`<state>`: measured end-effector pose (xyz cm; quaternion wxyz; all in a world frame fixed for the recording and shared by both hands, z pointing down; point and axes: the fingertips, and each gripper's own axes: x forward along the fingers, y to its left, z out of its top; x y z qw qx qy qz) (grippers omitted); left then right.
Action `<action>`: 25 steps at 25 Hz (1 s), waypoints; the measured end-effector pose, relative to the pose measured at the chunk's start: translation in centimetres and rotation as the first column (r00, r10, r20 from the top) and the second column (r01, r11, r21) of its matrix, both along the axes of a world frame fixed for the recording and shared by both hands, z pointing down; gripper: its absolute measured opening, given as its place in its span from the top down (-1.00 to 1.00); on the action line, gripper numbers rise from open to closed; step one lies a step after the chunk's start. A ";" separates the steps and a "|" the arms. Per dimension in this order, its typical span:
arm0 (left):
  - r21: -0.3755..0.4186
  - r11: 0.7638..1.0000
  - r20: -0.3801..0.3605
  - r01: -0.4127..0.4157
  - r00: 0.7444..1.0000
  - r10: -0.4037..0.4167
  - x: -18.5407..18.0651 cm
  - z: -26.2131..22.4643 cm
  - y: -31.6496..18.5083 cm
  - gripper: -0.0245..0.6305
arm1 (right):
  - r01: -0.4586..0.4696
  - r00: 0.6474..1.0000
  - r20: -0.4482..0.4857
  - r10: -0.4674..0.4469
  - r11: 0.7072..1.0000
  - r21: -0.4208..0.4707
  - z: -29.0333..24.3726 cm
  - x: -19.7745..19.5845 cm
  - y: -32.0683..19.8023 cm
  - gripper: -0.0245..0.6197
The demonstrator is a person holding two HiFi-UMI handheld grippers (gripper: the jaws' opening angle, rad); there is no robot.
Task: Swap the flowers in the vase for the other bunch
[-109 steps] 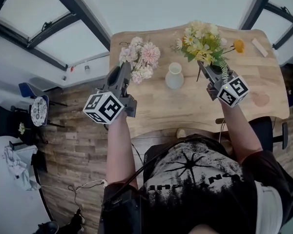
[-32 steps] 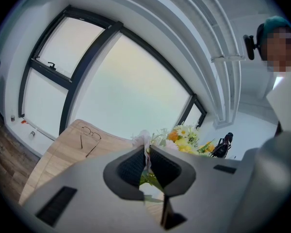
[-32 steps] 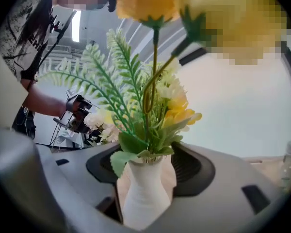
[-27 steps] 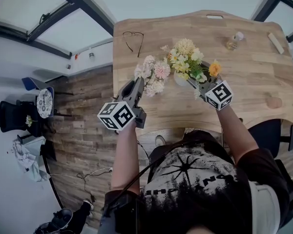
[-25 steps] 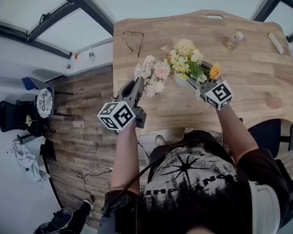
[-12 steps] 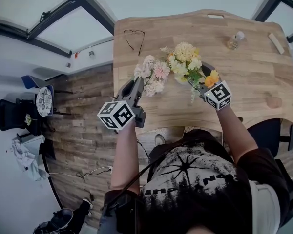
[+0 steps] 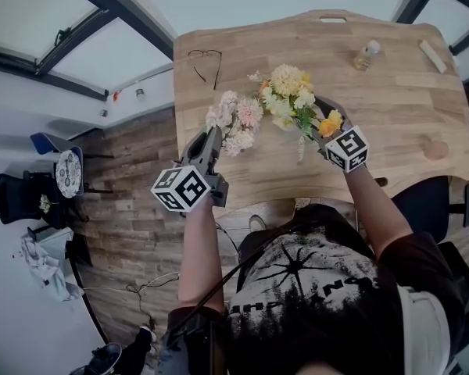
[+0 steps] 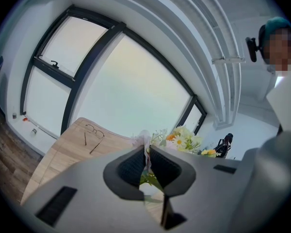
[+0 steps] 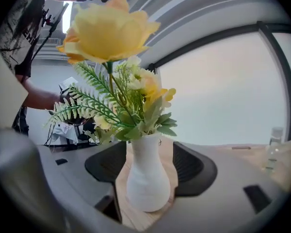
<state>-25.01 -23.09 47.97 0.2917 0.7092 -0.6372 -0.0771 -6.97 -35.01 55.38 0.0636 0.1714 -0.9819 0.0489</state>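
A: Left gripper (image 8: 146, 159)?

B: Jaws nearly together, pinched on the thin stems of the pink bunch (image 7: 230, 123). It is held off the table (image 7: 406, 108), just beside the vase. My guess is that it is the bunch on its way out, parked clear so the blooms don't tangle.

A: Right gripper (image 9: 148, 165)?

B: Jaws wide apart, one on each side of the white vase (image 9: 145, 186). There is a gap on both sides and nothing is gripped. The yellow bunch (image 7: 289, 96) stands upright in the vase neck. The jaws look to be bracketing the vase so it can't tip, though that's a judgement.

A: Where's the vase?

B: It's on the table, near the front edge and between the two grippers. The glasses (image 7: 205, 57) and the small bottle (image 7: 365, 53) sit well apart from it, further back.

A: Anything hidden?

B: In the head view the blooms cover the vase completely. No view shows how deep the yellow stems sit inside it. The left gripper view shows only a sliver of stem between the pads, and the gripper body blocks most of the pink heads. I also can't tell whether the two bunches touch.
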 end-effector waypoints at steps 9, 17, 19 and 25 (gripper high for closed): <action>0.026 1.000 -0.018 -0.014 1.000 0.014 -0.6 0.0 2.0 0.80 | -0.056 0.998 -0.021 0.056 0.998 -0.001 -0.7 1.3 1.3 0.03; 0.065 0.997 -0.023 -0.052 0.998 0.054 -1.3 -1.1 5.1 0.80 | -0.132 0.990 -0.038 0.132 0.991 -0.006 -1.7 2.6 4.4 0.07; 0.075 0.995 -0.022 -0.067 0.997 0.069 -1.5 -1.5 5.9 0.80 | -0.158 0.986 -0.044 0.158 0.987 0.003 -2.1 2.8 5.5 0.25; 0.098 0.987 -0.013 -0.127 0.992 0.129 -1.5 -2.5 8.9 0.80 | -0.224 0.974 -0.022 0.224 0.974 0.021 -3.6 3.7 10.1 0.66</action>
